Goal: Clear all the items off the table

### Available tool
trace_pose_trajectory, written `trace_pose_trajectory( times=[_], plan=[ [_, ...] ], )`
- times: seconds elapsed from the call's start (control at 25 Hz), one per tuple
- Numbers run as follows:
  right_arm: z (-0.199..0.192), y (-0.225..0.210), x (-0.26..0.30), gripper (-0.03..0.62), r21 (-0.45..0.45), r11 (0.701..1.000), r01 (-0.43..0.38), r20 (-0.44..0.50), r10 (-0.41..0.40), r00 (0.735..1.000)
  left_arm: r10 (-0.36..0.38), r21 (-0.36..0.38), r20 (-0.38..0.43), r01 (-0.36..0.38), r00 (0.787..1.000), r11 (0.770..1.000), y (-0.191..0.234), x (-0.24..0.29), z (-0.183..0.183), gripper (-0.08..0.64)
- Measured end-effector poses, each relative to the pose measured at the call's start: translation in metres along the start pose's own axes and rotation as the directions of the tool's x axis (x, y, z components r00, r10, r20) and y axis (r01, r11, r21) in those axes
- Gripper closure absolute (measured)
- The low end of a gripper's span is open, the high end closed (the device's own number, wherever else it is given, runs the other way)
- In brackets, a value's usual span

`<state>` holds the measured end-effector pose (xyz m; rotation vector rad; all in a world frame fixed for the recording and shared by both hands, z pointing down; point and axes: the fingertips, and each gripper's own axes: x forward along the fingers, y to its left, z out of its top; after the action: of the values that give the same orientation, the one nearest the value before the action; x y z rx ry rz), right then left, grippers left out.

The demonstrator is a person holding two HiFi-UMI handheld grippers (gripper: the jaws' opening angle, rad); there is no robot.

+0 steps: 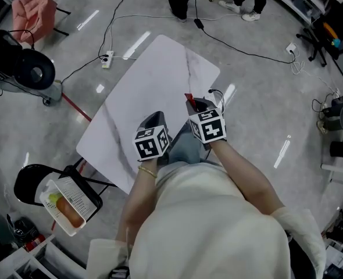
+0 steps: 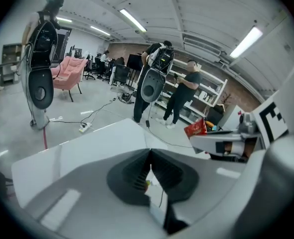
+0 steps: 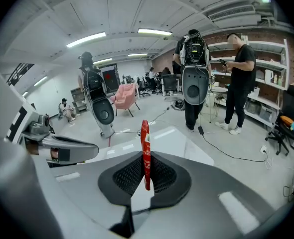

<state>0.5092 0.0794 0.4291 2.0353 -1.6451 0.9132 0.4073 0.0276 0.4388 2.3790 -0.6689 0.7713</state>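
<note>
Right gripper (image 3: 146, 157) is clamped on the thin red foil sachet (image 3: 145, 132), held edge-up above the white marble table (image 1: 154, 74). I judge it light, floppy and slick, so I'd grip its flat seam. Left gripper (image 2: 150, 157) is closed, empty.

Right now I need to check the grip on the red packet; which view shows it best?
The right gripper view: the red packet stands edge-on, pinched between the right gripper's shut jaws. The left gripper view shows its flat side sticking out of that gripper. The head view shows only a red corner.
</note>
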Motion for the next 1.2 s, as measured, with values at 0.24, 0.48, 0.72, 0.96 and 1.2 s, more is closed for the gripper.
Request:
trace_pose_trajectory(
  times=[0.24,0.48,0.72,0.96,1.2],
  plan=[
    [-0.004,0.015,-0.012,0.580,-0.011,1.000,-0.019,0.010,0.019,1.000,0.001,0.007,0.006,-0.001,1.000,1.000,-0.002,-0.014,-0.006,0.551],
    [-0.004,0.028,-0.026,0.580,0.005,0.999,-0.033,0.031,0.033,0.999,-0.015,0.027,0.011,0.014,1.000,1.000,-0.011,-0.029,-0.009,0.551],
    [0.001,0.033,-0.033,0.580,0.013,0.999,-0.051,0.045,0.050,0.998,-0.009,0.033,0.024,0.008,1.000,0.999,-0.012,-0.039,-0.008,0.551],
    [0.003,0.056,-0.034,0.580,-0.026,0.993,-0.112,0.020,0.112,0.993,0.045,0.000,0.052,-0.045,0.998,0.999,-0.003,-0.058,-0.002,0.551],
    [0.005,0.093,-0.023,0.580,-0.087,0.977,-0.196,-0.013,0.196,0.981,0.099,-0.048,0.063,-0.096,0.993,0.994,0.015,-0.081,-0.011,0.551]
  ],
)
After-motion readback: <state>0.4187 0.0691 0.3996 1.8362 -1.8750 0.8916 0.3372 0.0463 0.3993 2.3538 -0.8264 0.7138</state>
